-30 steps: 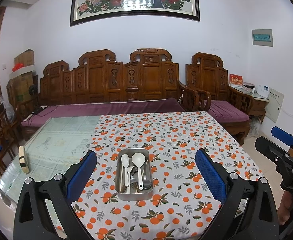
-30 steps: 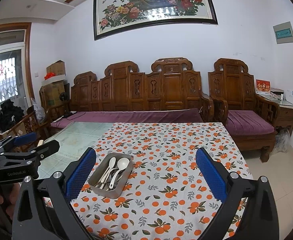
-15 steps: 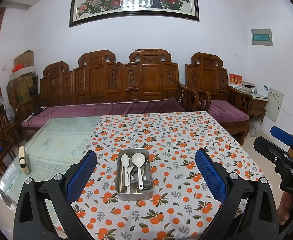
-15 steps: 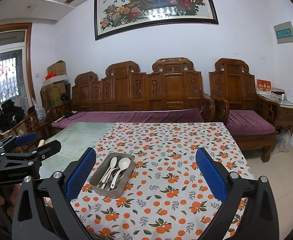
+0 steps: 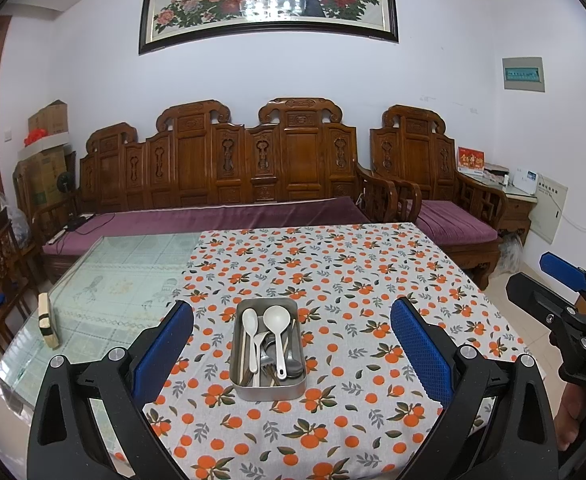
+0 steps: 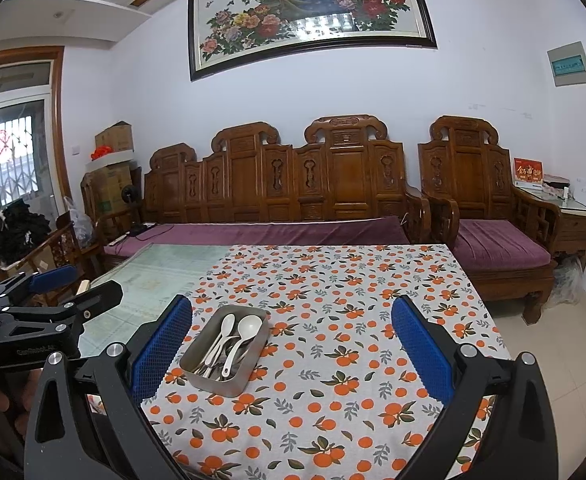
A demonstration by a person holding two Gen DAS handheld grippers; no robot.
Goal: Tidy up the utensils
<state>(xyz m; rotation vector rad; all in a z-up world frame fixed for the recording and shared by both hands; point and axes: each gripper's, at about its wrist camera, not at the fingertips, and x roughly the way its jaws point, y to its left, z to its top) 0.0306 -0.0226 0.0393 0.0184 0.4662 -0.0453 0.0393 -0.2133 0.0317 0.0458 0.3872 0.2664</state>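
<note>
I've got left gripper (image 5: 292,354) and right gripper (image 6: 292,354) both wide, empty, hovering short of the worktop (image 5: 373,264). Metal tray (image 5: 269,390) with mixed utensils (image 5: 271,344) sits centred ahead, reachable by either.

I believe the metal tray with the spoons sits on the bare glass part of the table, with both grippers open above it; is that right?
Not quite: the left wrist view shows the metal tray on the orange-patterned tablecloth, not the bare glass. The left gripper and right gripper are open.
</note>
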